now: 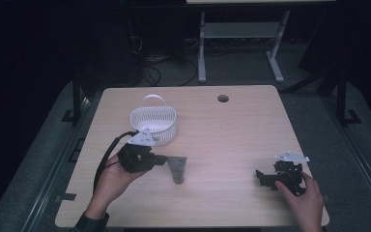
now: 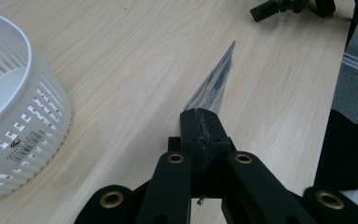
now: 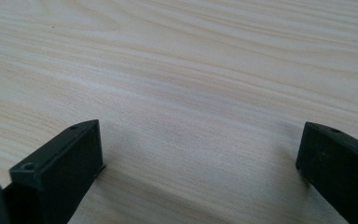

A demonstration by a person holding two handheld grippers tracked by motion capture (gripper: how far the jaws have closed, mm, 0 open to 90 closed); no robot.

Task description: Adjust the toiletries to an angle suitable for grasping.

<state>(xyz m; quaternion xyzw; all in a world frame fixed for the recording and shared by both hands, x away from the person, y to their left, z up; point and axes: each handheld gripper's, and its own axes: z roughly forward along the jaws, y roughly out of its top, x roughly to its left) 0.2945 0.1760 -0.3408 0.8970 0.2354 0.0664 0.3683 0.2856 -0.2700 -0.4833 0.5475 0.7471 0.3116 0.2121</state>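
A light wooden table [image 1: 232, 130] carries a white slotted plastic basket [image 1: 153, 124] with a hoop handle, standing upright toward the far left of the tabletop. In the left gripper view the basket's wall shows a small printed label near its base.

The left claw [image 1: 163, 158] is held in the person's left hand [image 1: 110, 180], just in front of the basket and pointing toward the middle of the table. Its jaws are pressed together on the flat crimped end of a dark grey squeeze tube [image 1: 177, 169]. In the left gripper view the tube [image 2: 213, 84] is seen edge-on, thin and glossy, running away from the closed jaws over the wood; whether its far end touches the table cannot be told. A black cable trails from this gripper back along the forearm.

The right claw [image 1: 261, 178] sits near the right front edge of the table, held in the right hand [image 1: 305, 199], well apart from the tube and basket. The right gripper view shows its two black jaws spread wide, low over bare wood grain, with nothing between them.

A round cable hole [image 1: 223, 98] sits near the table's far edge.
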